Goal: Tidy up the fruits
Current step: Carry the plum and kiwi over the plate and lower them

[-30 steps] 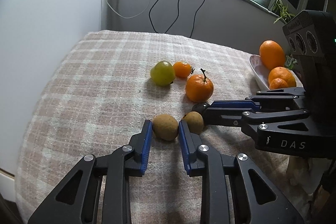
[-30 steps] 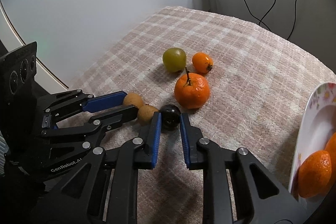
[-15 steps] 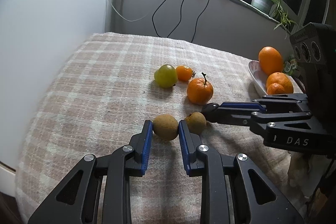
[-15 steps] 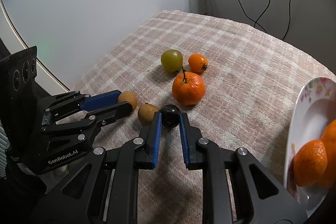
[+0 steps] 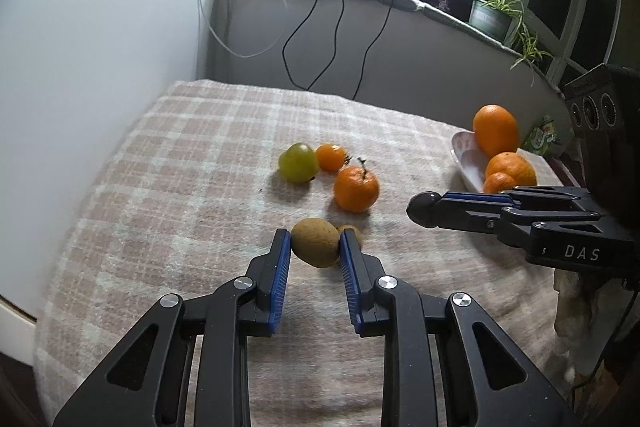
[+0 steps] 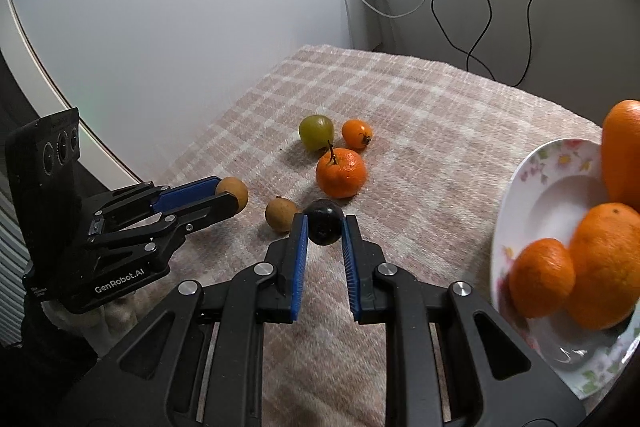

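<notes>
Left claw [image 5: 315,247] clamped on brown fruit [image 5: 315,242]; right claw [image 6: 324,227] clamped on dark fruit [image 6: 323,221], both left of plate [image 6: 520,187]. Risk: round fruit squeezed out, rolled off worktop [image 5: 180,187].

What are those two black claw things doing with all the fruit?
A person is sorting fruit with a gripper in each hand. The left gripper is clamped on a small brown fruit, and the right gripper is clamped on a dark round fruit. Another brown fruit, a green fruit and two oranges lie on the checked cloth. Three more oranges sit on the flowered plate.
</notes>
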A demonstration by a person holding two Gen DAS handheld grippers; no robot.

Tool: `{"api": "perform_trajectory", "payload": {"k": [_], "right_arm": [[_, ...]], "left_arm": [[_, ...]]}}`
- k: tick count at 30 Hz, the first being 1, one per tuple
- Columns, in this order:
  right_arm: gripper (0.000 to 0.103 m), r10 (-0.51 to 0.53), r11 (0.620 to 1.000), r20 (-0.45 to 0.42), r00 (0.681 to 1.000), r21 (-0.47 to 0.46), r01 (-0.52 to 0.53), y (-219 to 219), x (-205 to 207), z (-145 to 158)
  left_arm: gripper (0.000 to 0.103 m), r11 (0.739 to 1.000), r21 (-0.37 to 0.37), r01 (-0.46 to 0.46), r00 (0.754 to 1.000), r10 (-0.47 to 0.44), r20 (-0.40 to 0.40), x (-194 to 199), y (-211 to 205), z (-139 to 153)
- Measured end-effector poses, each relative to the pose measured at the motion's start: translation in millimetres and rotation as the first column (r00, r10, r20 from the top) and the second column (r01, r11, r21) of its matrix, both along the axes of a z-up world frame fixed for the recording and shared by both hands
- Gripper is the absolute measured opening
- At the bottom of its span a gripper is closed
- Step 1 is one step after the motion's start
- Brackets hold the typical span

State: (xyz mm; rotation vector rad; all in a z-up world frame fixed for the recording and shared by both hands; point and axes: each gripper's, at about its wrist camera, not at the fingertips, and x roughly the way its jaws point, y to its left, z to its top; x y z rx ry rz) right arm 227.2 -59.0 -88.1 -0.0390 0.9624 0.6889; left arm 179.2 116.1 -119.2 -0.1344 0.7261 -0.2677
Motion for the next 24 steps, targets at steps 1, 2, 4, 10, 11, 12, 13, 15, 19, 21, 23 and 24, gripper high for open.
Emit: {"api": "perform_trajectory", "payload": {"k": [1, 2, 4, 10, 11, 12, 13, 15, 19, 21, 23, 24], "right_arm": [[0.018, -0.003, 1.000, 0.005, 1.000, 0.003, 0.003, -3, -2, 3], [0.018, -0.005, 1.000, 0.009, 1.000, 0.004, 0.005, -5, -3, 4], [0.018, -0.013, 1.000, 0.019, 1.000, 0.006, 0.013, -11, -7, 9], [0.018, -0.046, 0.999, 0.045, 0.998, 0.026, 0.045, -36, -15, 25], [0.018, -0.051, 0.998, 0.048, 0.998, 0.029, 0.050, -40, -15, 27], [0.018, -0.061, 0.998, 0.051, 0.997, 0.035, 0.059, -46, -16, 29], [0.018, -0.068, 0.997, 0.053, 0.996, 0.039, 0.066, -51, -16, 31], [0.018, -0.089, 0.995, 0.060, 0.994, 0.044, 0.087, -63, -17, 35], [0.018, -0.132, 0.990, 0.068, 0.989, 0.057, 0.128, -87, -17, 41], [0.018, -0.154, 0.987, 0.074, 0.985, 0.059, 0.150, -99, -18, 43], [0.018, -0.172, 0.984, 0.082, 0.982, 0.058, 0.167, -110, -18, 45], [0.018, -0.182, 0.983, 0.086, 0.980, 0.057, 0.177, -116, -18, 46]], "left_arm": [[0.024, 1.000, 0.000, 0.002, 1.000, -0.002, 0.003, -1, -2, 1], [0.024, 1.000, -0.001, 0.004, 1.000, -0.004, 0.008, -2, -4, 3], [0.024, 1.000, -0.006, 0.009, 1.000, -0.009, 0.014, -3, -9, 6], [0.024, 0.999, -0.020, 0.035, 0.999, -0.035, 0.028, -4, -26, 11], [0.024, 0.999, -0.021, 0.042, 0.999, -0.042, 0.029, -4, -30, 11], [0.024, 0.999, -0.022, 0.048, 0.998, -0.047, 0.031, -4, -33, 12], [0.024, 0.998, -0.023, 0.056, 0.998, -0.056, 0.032, -4, -38, 12], [0.024, 0.997, -0.025, 0.067, 0.997, -0.066, 0.034, -4, -45, 14], [0.024, 0.995, -0.029, 0.094, 0.995, -0.093, 0.041, -2, -59, 17], [0.024, 0.994, -0.030, 0.105, 0.994, -0.104, 0.044, -1, -66, 18], [0.024, 0.993, -0.032, 0.117, 0.992, -0.115, 0.045, 1, -74, 19], [0.024, 0.992, -0.032, 0.122, 0.992, -0.120, 0.044, 2, -77, 19]]}}
